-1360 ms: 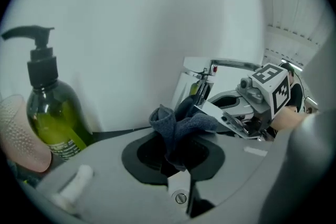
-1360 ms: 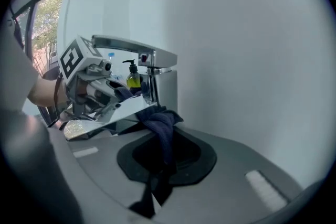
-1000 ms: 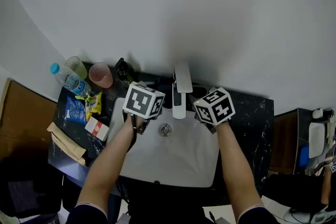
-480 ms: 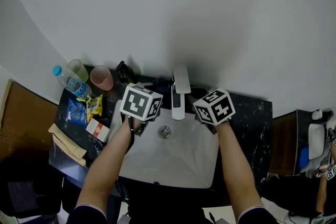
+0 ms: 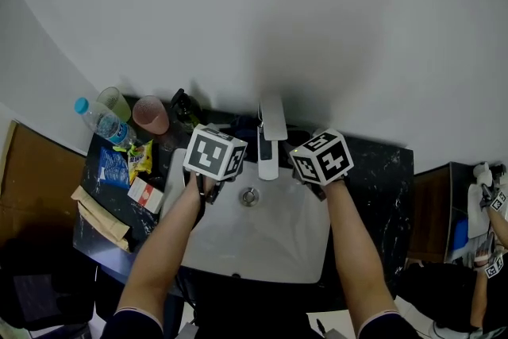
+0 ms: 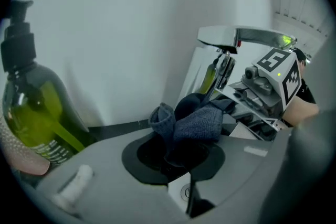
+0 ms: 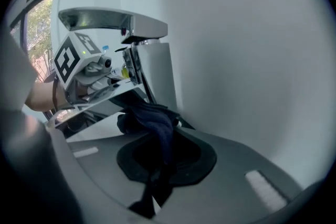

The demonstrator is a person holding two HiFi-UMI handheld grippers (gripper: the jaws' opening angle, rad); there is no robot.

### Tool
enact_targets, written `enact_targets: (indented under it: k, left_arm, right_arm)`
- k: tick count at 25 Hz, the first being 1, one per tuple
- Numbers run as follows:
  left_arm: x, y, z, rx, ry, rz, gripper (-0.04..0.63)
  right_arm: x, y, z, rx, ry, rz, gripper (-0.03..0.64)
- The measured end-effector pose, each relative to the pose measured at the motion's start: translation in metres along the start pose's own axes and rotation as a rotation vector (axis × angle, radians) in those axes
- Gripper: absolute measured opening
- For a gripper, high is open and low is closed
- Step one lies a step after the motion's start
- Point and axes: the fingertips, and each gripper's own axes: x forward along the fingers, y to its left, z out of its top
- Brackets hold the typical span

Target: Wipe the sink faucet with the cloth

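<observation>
A chrome faucet (image 5: 271,137) stands at the back of the white sink (image 5: 270,238). The same faucet shows as a flat spout in the left gripper view (image 6: 242,37) and in the right gripper view (image 7: 112,20). A dark blue cloth (image 6: 195,122) (image 7: 153,119) runs between my two grippers at the faucet's foot. My left gripper (image 6: 181,157) is shut on one end of it, just left of the faucet (image 5: 216,154). My right gripper (image 7: 157,166) is shut on the other end, just right of the faucet (image 5: 321,158). From the head view the cubes hide the jaws and most of the cloth.
On the black counter (image 5: 382,180) left of the sink stand a water bottle (image 5: 100,117), a green cup (image 5: 117,101), a pink cup (image 5: 151,114), a green soap bottle (image 6: 32,113), snack packets (image 5: 127,159) and a small red-and-white box (image 5: 147,193). The wall rises close behind the faucet.
</observation>
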Motion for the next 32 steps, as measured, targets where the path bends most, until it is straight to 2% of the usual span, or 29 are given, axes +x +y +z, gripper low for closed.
enact_targets:
  k: [6, 10, 13, 22, 32]
  left_arm:
    - [0.000, 0.001, -0.007, 0.010, 0.023, 0.015, 0.046]
    - [-0.025, -0.005, 0.003, 0.006, -0.032, 0.018, 0.046]
    - [-0.038, -0.013, 0.009, 0.026, -0.055, 0.022, 0.046]
    - [-0.063, -0.039, -0.014, 0.089, -0.037, -0.002, 0.046]
    - [-0.084, -0.047, -0.032, 0.133, -0.018, 0.013, 0.046]
  right_arm:
    - [0.004, 0.002, -0.009, 0.024, 0.011, 0.005, 0.025]
    - [-0.018, 0.009, 0.006, 0.017, -0.059, 0.000, 0.025]
    - [-0.031, 0.017, 0.013, -0.015, -0.071, -0.011, 0.025]
    - [-0.052, 0.047, -0.004, -0.047, -0.051, -0.005, 0.025]
    - [-0.060, 0.085, -0.018, -0.057, -0.041, 0.004, 0.025]
